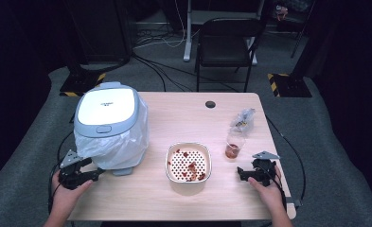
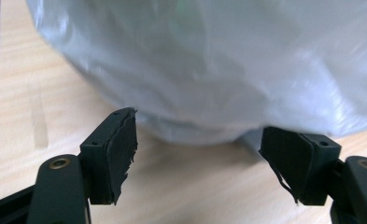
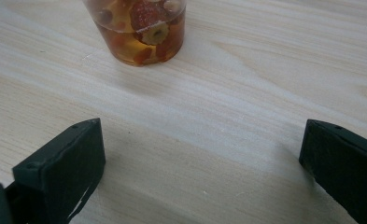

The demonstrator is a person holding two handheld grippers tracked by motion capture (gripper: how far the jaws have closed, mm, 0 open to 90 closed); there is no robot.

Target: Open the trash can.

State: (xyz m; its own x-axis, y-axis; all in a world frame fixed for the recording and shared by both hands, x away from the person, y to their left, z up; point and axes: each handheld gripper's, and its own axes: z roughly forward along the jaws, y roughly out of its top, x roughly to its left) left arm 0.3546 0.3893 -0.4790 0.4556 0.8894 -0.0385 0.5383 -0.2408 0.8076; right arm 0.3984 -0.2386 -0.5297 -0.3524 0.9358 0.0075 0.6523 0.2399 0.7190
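A grey-and-white lidded bin (image 1: 109, 113) lined with a translucent plastic bag (image 1: 127, 144) stands at the table's left. My left gripper (image 1: 97, 173) is open just in front of its base; in the left gripper view the bag (image 2: 209, 65) bulges right ahead of the empty jaws and my left gripper (image 2: 197, 161) touches nothing. A white strainer bowl (image 1: 188, 162) with red fruit pieces sits mid-table. A clear cup (image 1: 234, 145) of reddish liquid and fruit stands to its right. My right gripper (image 1: 240, 174) is open below the cup (image 3: 137, 30), and my right gripper (image 3: 202, 168) holds nothing.
A crumpled clear bag (image 1: 243, 120) lies behind the cup. A round cable hole (image 1: 210, 104) is near the table's far edge (image 1: 198, 93). A black chair (image 1: 226, 42) stands beyond the table.
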